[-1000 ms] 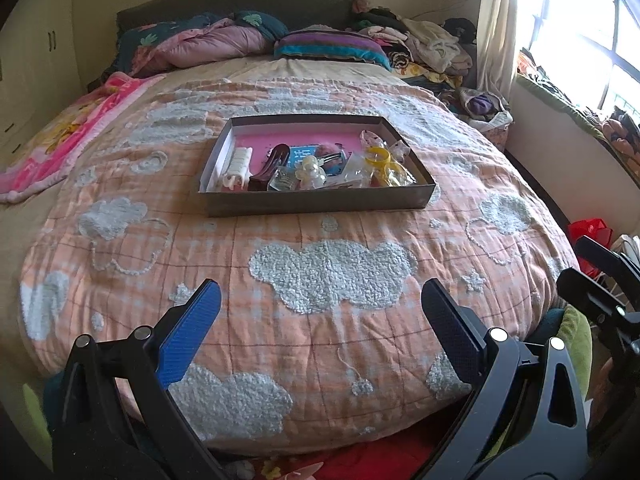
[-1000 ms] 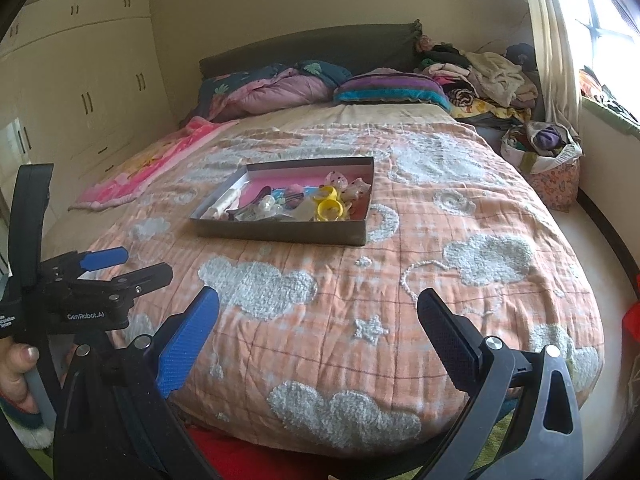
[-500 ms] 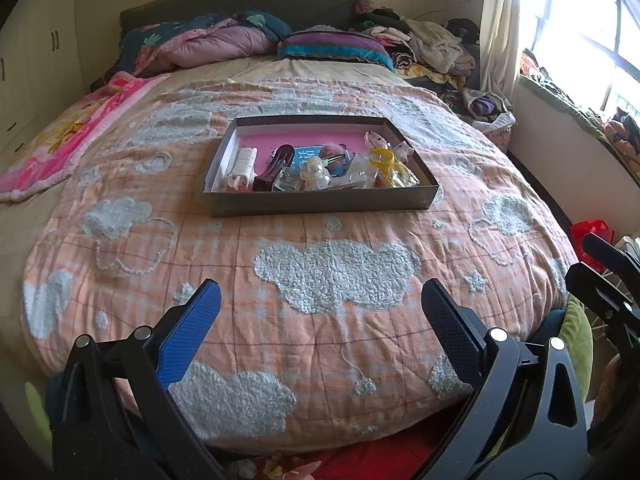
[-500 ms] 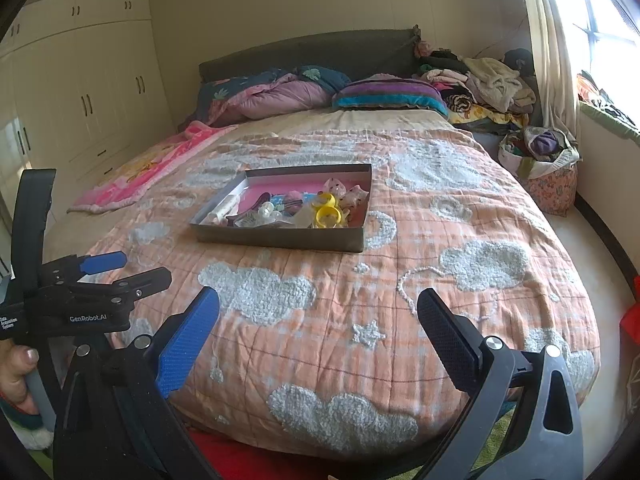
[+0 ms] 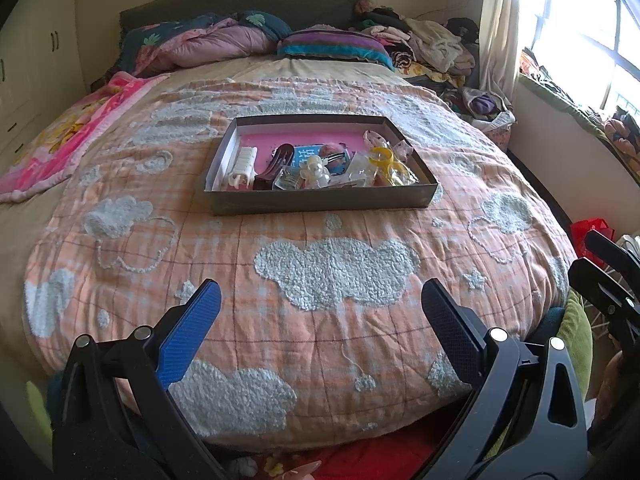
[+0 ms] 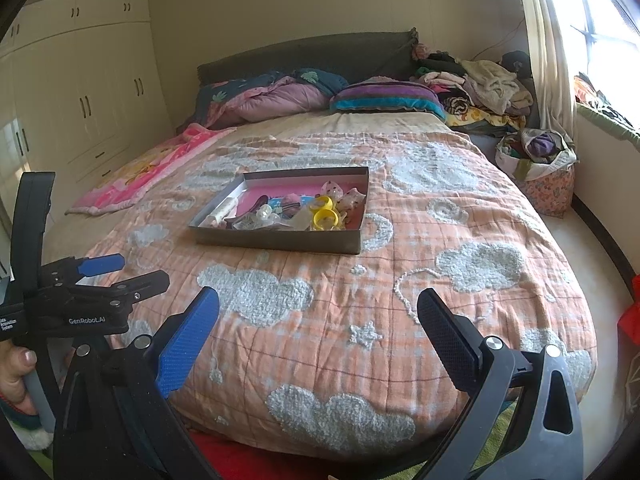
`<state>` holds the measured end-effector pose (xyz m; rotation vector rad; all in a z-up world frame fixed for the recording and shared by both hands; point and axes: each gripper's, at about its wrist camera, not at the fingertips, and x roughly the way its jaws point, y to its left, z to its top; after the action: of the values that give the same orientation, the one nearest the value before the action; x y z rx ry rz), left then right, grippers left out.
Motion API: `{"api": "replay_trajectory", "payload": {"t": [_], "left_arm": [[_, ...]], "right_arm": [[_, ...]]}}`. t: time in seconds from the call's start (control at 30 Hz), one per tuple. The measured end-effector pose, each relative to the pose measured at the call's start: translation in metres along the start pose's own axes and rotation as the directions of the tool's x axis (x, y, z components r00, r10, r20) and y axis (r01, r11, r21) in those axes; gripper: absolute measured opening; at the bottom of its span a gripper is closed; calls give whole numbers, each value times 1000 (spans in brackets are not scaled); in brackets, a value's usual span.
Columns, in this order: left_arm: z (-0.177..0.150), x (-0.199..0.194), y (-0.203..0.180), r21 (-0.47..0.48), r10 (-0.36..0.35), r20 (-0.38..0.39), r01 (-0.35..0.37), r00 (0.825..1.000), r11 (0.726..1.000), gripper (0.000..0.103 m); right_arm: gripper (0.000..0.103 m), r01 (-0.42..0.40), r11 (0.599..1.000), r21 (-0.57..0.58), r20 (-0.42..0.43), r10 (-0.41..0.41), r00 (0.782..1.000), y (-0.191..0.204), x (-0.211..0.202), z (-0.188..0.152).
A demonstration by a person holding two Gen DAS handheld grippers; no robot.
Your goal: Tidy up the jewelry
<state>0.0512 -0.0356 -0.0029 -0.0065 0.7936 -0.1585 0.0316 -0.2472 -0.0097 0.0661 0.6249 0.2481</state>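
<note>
A shallow grey box (image 5: 320,203) with a pink floor lies on the bed's orange cloud quilt; it also shows in the right wrist view (image 6: 280,239). Inside lie jumbled accessories: a white clip (image 5: 245,163), a dark hair clip (image 5: 276,162), a pearl piece (image 5: 314,170) and yellow rings (image 5: 386,158), the rings also showing in the right wrist view (image 6: 325,216). My left gripper (image 5: 320,314) is open and empty over the quilt's near edge, well short of the box. My right gripper (image 6: 318,318) is open and empty, to the right of the left one (image 6: 120,276).
Pillows and folded bedding (image 5: 224,42) lie at the headboard, a pink blanket (image 5: 60,136) at the left edge. A pile of clothes (image 6: 480,84) and a fabric basket (image 6: 540,168) stand right of the bed. Wardrobes (image 6: 80,100) line the left wall.
Both grippers have moved slightly forward toward the bed, so the box looks a little nearer. Both stay open and empty.
</note>
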Motion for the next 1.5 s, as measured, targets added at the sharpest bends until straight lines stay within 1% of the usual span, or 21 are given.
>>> {"api": "replay_trajectory", "payload": {"t": [0.5,0.93,1.13,1.27,1.33,1.43,1.5], "left_arm": [[2,-2,-2,13,16,11,-16,1000,1000,94],[2,3,-4,21,5,6,-5,1000,1000,94],[0,3,-5,22,1,14,-2,1000,1000,94],[0,4,-5,22,1,25,-2,1000,1000,94],[3,8,-4,14,3,4,-3,1000,1000,94],[6,22,-1,-18,3,-58,-4,998,1000,94],[7,33,3,-49,30,-88,-35,996,998,94]], "right_arm": [[99,2,1000,-9,5,-2,1000,0,-4,3],[99,6,1000,-16,-2,-6,1000,5,0,4],[99,12,1000,-7,5,-12,1000,3,0,2],[99,32,999,-11,16,-32,999,1,-3,2],[99,46,999,-13,24,-46,999,0,-5,3],[99,67,998,-9,30,-67,997,-6,-7,4],[99,85,996,-3,37,-85,996,-11,-10,4]]}}
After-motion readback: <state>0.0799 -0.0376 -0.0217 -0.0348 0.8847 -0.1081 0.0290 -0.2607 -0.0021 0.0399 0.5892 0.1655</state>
